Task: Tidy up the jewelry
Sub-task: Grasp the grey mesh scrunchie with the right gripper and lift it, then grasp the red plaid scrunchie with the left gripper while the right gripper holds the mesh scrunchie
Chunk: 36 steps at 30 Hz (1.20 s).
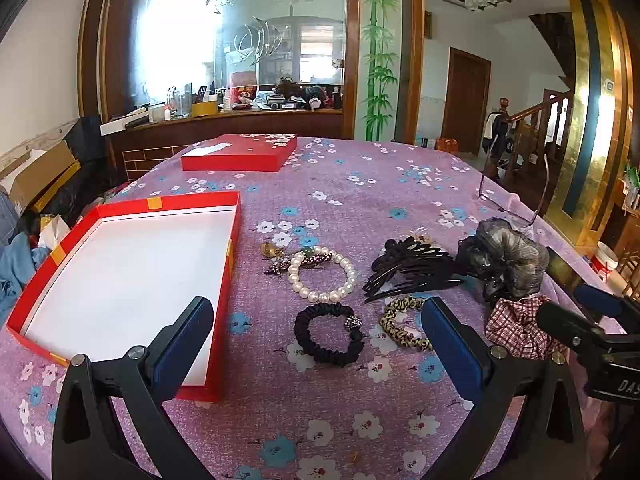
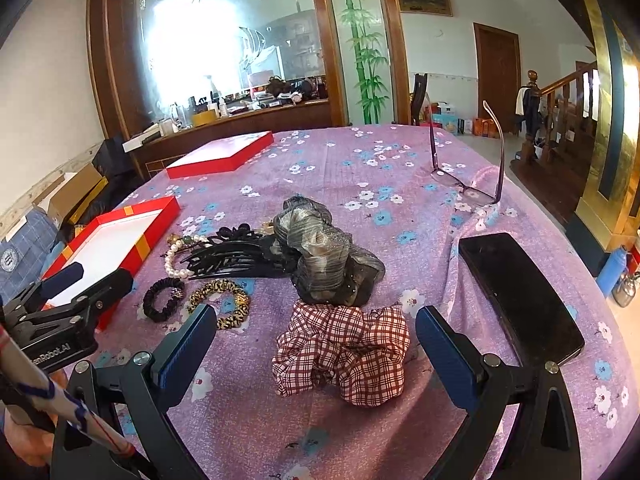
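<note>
An open red box with a white inside lies on the left of the purple flowered cloth. Right of it lie a pearl bracelet, a small brooch, a black scrunchie, a leopard hair tie, a black comb clip, a grey bow clip and a red plaid scrunchie. My left gripper is open above the black scrunchie. My right gripper is open, fingers either side of the plaid scrunchie. Both are empty.
The red box lid lies at the far side of the table. A pair of glasses and a black phone lie on the right. A wooden counter with clutter stands behind the table; the table edge drops off right.
</note>
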### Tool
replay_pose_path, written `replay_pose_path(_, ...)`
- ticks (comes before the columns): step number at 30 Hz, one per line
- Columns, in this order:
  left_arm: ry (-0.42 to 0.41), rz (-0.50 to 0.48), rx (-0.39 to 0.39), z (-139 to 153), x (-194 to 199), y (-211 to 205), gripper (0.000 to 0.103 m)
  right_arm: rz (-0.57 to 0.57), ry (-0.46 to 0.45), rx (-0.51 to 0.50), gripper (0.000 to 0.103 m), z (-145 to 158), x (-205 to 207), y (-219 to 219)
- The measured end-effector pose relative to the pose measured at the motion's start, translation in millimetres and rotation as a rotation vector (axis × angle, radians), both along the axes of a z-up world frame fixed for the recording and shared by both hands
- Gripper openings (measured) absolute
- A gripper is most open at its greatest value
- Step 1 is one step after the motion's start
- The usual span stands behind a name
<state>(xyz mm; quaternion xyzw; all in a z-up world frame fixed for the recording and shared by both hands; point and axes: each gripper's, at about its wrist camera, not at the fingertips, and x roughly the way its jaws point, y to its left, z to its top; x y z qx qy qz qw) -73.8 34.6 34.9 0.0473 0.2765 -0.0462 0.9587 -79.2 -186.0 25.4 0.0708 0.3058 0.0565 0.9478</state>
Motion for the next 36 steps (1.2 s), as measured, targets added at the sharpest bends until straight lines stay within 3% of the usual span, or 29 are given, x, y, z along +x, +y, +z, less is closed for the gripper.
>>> replay_pose_path(9, 0.019, 0.007, 0.042, -1, 4, -5, 0.103, 0.056, 0.003, -0.028, 0.098, 30, 30, -6)
replay_pose_path(14, 0.02, 0.007, 0.034, -1, 4, -5, 0.103, 0.113, 0.102, -0.058, 0.095, 16, 66, 0)
replay_pose_path(15, 0.02, 0.008, 0.033, 0, 4, -5, 0.103, 0.121, 0.119, -0.057, 0.085, 13, 71, 1)
replay_pose_path(17, 0.023, 0.009, 0.035, -1, 5, -5, 0.103, 0.132, 0.157, -0.07, 0.055, 4, 81, 5)
replay_pose_path(18, 0.024, 0.008, 0.042, 0, 5, -6, 0.103, 0.146, 0.182, -0.074, 0.021, -1, 86, 7)
replay_pose_path(19, 0.024, 0.007, 0.046, 0, 5, -7, 0.103, 0.135, 0.219, -0.067, 0.016, -8, 90, 6)
replay_pose_path(22, 0.024, 0.009, 0.037, 0, 5, -6, 0.103, 0.109, 0.175, 0.03, 0.016, -4, 78, -10)
replay_pose_path(28, 0.033, -0.043, 0.01, 5, -1, -14, 0.103, 0.042, 0.034, 0.126, 0.016, 28, 32, -38)
replay_pose_path(32, 0.07, -0.202, -0.04, 23, -16, -45, 0.103, -0.001, -0.007, 0.151, 0.016, 40, 15, -53)
replay_pose_path(36, 0.131, -0.346, 0.022, 18, -17, -96, 0.103, -0.055, -0.023, 0.185, 0.017, 47, 0, -71)
